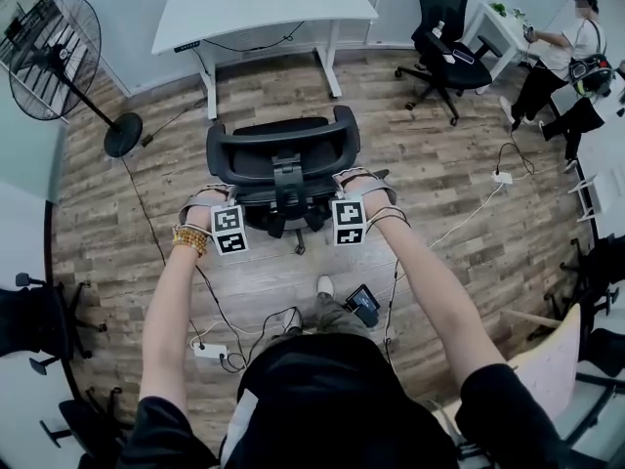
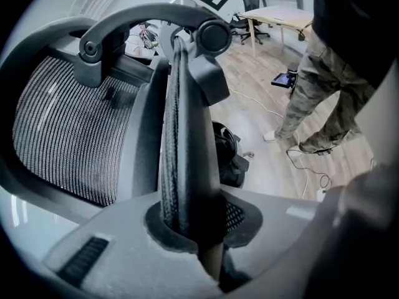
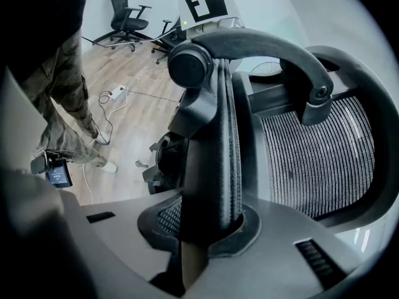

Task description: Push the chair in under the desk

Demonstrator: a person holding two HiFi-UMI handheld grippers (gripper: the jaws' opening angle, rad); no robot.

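The chair (image 1: 278, 154) is clamped by its back edges in the jaws of left gripper (image 1: 215, 195) and right gripper (image 1: 357, 188), evidently for a straight push. The tabletop (image 1: 264, 8) is not yet reached.

Your right gripper (image 3: 202, 238) clamps the chair's backrest edge (image 3: 218, 148) at lower centre; its mesh (image 3: 318, 161) fills the right, another office chair (image 3: 128, 11) stands upper left.

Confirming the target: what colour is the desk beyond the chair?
White; the desk, beyond the chair, shows best in the head view.
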